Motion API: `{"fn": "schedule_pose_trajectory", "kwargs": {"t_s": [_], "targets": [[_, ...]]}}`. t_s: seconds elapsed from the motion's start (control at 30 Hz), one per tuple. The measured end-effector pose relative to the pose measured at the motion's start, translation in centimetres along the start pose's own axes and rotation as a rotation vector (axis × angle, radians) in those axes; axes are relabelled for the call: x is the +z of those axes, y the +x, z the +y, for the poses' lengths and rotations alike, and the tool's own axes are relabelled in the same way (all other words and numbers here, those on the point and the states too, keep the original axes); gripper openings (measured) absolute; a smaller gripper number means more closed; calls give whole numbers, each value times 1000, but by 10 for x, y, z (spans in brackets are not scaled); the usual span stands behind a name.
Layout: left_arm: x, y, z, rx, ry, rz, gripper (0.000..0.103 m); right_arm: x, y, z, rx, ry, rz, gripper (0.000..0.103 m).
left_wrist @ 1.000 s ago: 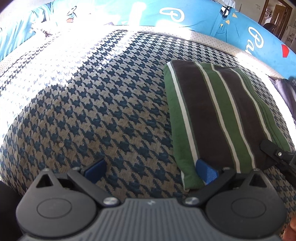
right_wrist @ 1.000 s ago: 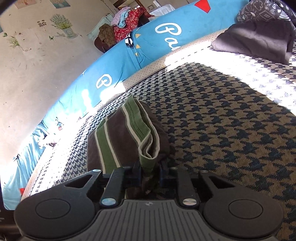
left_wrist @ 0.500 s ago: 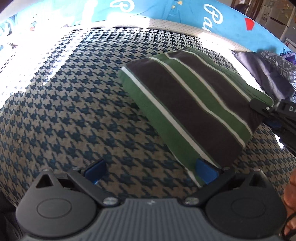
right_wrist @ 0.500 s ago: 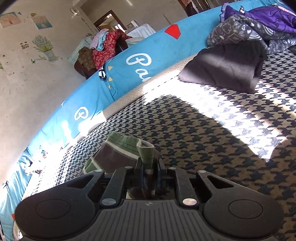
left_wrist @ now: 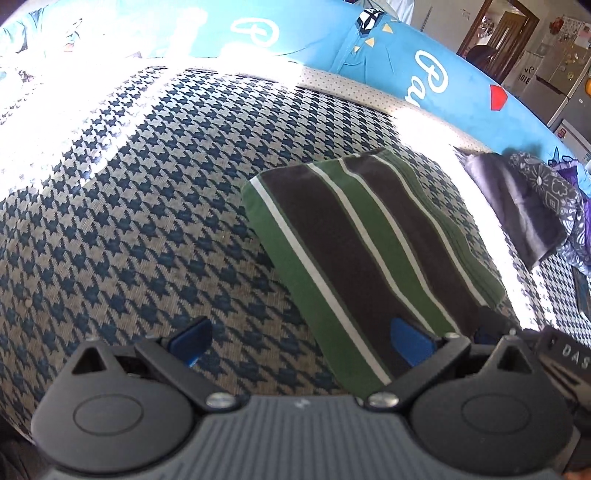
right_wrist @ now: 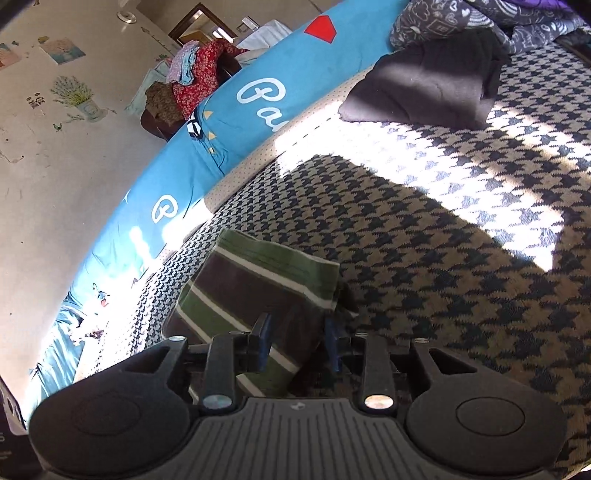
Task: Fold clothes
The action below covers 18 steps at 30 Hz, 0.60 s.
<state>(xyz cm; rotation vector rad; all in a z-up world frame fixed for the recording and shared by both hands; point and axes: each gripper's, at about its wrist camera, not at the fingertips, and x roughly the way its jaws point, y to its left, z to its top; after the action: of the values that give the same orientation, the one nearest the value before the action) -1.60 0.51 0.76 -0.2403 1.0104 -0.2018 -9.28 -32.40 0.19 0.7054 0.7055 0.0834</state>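
- My left gripper point(left_wrist: 299, 341) has its jaws spread wide. One blue pad sits over the bare houndstooth cover; the other blue pad rests against the near edge of the folded garment. Nothing is clamped between them.
- My right gripper point(right_wrist: 297, 341) has its jaws parted a moderate way. A corner of the folded garment lies in the gap. I cannot tell whether either pad presses the cloth.
- The folded garment point(left_wrist: 364, 254) is a soft knit rectangle with broad dark brown and green stripes separated by thin white lines. It lies flat on the bed, its layers stacked with a rounded fold along one side.
- In the right wrist view the same garment point(right_wrist: 255, 288) shows a ribbed green edge at its far end.
- The bed cover point(left_wrist: 147, 206) is a coarse woven houndstooth in dark blue and tan, partly washed out by sunlight.
- A blue bolster point(right_wrist: 258, 92) with white script runs along the far edge of the bed.
- A dark folded cloth point(right_wrist: 421, 85) lies well apart from the striped garment, next to a grey patterned quilt point(right_wrist: 443, 18).
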Motion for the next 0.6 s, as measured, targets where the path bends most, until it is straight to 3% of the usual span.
{"fn": "schedule_pose_trajectory", "kwargs": {"t_s": [0.13, 0.33, 0.6], "targets": [[2, -10, 8, -42, -19, -3, 103, -7, 6, -4, 24, 48, 48, 34], [10, 6, -33, -95, -62, 15, 103, -17, 14, -9, 60, 117, 118, 37], [31, 29, -23, -157, -109, 52, 103, -20, 21, -7, 86, 133, 117, 42]]}}
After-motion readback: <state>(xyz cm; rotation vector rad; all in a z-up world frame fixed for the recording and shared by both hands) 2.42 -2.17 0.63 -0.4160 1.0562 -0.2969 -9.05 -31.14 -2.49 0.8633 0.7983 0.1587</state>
